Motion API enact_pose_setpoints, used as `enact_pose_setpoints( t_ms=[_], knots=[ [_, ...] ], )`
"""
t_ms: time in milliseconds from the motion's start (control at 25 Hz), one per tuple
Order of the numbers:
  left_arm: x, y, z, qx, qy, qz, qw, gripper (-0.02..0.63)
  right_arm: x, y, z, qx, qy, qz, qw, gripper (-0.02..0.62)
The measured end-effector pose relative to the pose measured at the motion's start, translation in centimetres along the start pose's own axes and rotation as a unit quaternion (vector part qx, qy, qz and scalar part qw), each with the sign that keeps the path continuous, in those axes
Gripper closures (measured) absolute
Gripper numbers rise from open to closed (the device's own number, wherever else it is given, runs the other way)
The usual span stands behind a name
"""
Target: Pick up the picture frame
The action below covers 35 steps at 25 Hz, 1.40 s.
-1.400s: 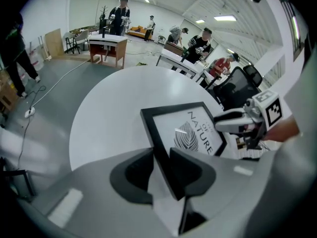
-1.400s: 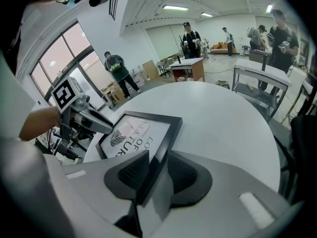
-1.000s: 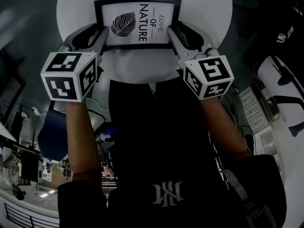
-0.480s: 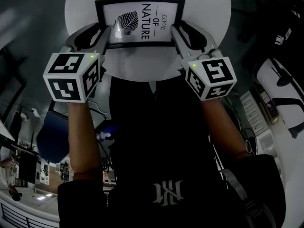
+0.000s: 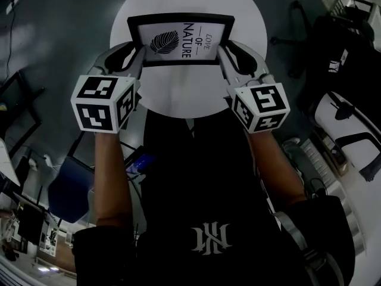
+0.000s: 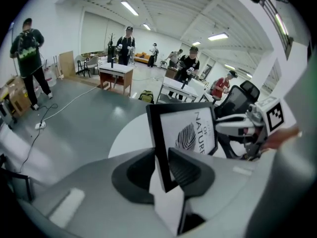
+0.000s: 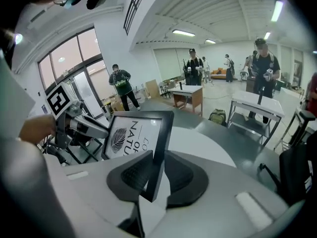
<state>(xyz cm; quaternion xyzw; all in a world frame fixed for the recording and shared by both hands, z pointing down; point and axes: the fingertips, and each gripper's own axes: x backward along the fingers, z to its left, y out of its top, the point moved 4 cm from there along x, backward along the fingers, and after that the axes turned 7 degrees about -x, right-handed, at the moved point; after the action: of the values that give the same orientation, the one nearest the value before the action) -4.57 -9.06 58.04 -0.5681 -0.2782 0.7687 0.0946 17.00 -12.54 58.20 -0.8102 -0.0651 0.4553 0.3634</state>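
The picture frame (image 5: 181, 39) reads, likely, "LOVE OF NATURE" beside a leaf.

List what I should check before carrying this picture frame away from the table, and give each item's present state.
1. Left gripper grips the picture frame: ok. Its jaws, which have just been closing, clamp the frame's left edge.
2. Right gripper grips the frame: ok. Its jaws, also just closing, clamp the right edge.
3. Frame level between the grippers: ok in the head view.
4. Frame clear of the white table: ok, it seems. Its lower corners hang free in both gripper views.
5. Path beyond the table: cannot tell. A chair stands to the right.
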Motion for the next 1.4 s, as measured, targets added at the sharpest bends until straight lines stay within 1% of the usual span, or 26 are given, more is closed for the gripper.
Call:
enact_pose_setpoints(
  t_ms=[160, 400, 640, 840, 1080, 1240, 1400],
  knots=[
    [0.1, 4.3, -0.1, -0.017, 0.008, -0.034, 0.9993, 0.522, 0.8, 3.7, -1.7, 0.017, -0.008, -0.034, 0.999, 0.532],
    [5.0, 9.6, -0.3, -0.038, 0.034, -0.091, 0.9946, 0.52, 4.2, 9.5, -0.3, 0.049, -0.011, -0.093, 0.994, 0.543],
    [9.7, 13.6, -1.3, -0.061, 0.05, -0.128, 0.9886, 0.52, 7.8, 14.7, 1.0, 0.071, -0.015, -0.151, 0.986, 0.543],
    [13.6, 16.0, -2.3, -0.072, 0.058, -0.161, 0.9826, 0.52, 11.0, 17.7, 2.5, 0.083, -0.018, -0.189, 0.978, 0.543],
    [17.9, 19.8, -3.7, -0.088, 0.074, -0.211, 0.9708, 0.522, 14.9, 21.7, 3.5, 0.1, -0.017, -0.238, 0.966, 0.543],
    [20.3, 21.5, -4.6, -0.097, 0.082, -0.236, 0.9635, 0.522, 17.4, 23.7, 4.3, 0.104, -0.017, -0.267, 0.958, 0.543],
    [23.2, 23.7, -5.2, -0.111, 0.092, -0.269, 0.9523, 0.523, 19.8, 26.4, 5.3, 0.116, -0.018, -0.303, 0.946, 0.543]
  ],
)
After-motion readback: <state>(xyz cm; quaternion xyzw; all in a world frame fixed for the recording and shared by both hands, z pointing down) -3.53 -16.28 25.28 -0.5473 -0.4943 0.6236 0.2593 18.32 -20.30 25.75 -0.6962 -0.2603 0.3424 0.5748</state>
